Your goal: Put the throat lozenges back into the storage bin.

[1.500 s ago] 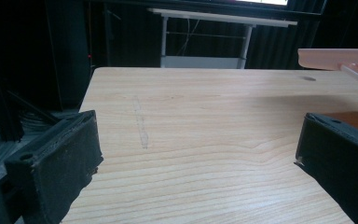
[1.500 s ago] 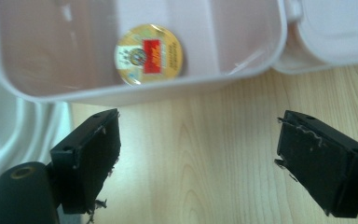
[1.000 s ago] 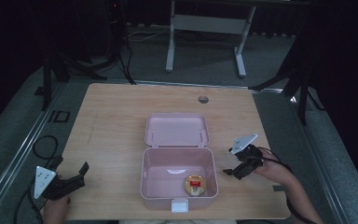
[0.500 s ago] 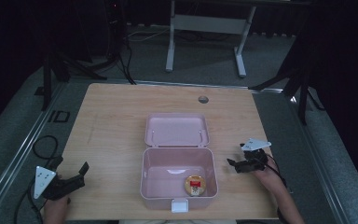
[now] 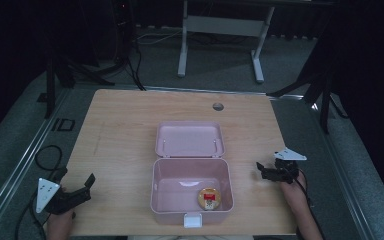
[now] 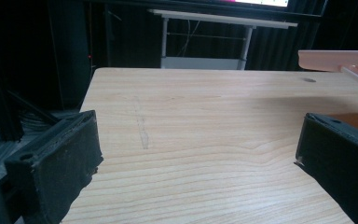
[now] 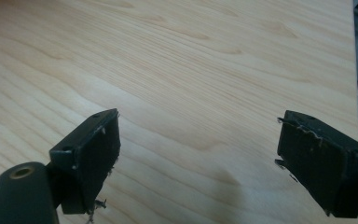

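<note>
My right tongs [image 5: 266,171] hover spread apart, holding nothing, over bare tabletop [image 5: 120,130]; my left tongs [image 5: 82,186] are likewise wide apart and empty. Between them lies the open pink box [image 5: 191,212], its long axis running tong to tong, with a small round tin [image 5: 209,198] inside, nearer my right tongs, which I judge better placed to reach it

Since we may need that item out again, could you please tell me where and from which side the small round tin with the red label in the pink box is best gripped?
Probably across the rim of the small round tin, coming from straight above: it lies flat in the open pink plastic box, near its front right corner, so the walls block a sideways claw.
</note>
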Demonstrator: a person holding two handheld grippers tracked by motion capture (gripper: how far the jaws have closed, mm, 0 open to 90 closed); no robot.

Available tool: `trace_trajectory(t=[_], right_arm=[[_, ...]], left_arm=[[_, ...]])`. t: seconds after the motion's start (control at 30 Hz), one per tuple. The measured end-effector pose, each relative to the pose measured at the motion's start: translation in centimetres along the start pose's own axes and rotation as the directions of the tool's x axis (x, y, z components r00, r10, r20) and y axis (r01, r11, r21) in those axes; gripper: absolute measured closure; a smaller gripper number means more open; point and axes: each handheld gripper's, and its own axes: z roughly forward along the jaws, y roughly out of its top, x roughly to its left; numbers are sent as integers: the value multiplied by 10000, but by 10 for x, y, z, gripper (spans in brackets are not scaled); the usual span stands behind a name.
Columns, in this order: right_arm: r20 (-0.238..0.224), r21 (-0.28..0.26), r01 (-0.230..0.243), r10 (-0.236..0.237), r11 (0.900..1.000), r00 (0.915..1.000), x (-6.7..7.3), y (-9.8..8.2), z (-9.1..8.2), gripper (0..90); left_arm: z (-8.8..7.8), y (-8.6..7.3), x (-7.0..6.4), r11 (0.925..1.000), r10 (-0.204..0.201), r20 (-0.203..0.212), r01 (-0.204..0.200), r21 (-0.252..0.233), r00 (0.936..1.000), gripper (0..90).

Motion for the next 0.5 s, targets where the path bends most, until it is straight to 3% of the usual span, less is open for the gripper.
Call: trace_trajectory(t=[0.03, 0.17, 0.3, 0.37, 0.4, 0.43, 0.5], right_arm=[[187, 67, -73, 72, 10000, 9998, -2, -2, 0, 129], [220, -265, -734, 740, 9970, 9970, -12, -9, -4, 128], [931, -742, -1628, 1694, 9839, 9811, -22, -15, -11, 128], [1068, -856, -1758, 1845, 9807, 9770, -24, -16, -12, 128], [1297, -1103, -2144, 2279, 9705, 9650, -28, -19, -14, 128], [1384, -1208, -2211, 2370, 9677, 9616, -28, -20, -14, 129], [1347, -1174, -2153, 2304, 9695, 9637, -29, -21, -13, 128]], left_arm=[[0, 0, 0, 10000, -1, 2, 1, 3, 10000, 3], [0, 0, 0, 10000, -5, -10, 5, 0, 10000, 3], [0, 0, 0, 10000, -14, -13, 14, 2, 10000, 3], [0, 0, 0, 10000, -14, -13, 14, 2, 10000, 3], [0, 0, 0, 10000, -6, -4, 6, 11, 10000, 3], [0, 0, 0, 10000, -3, -3, 3, 12, 10000, 3], [0, 0, 0, 10000, -5, 2, 5, 14, 10000, 3]])
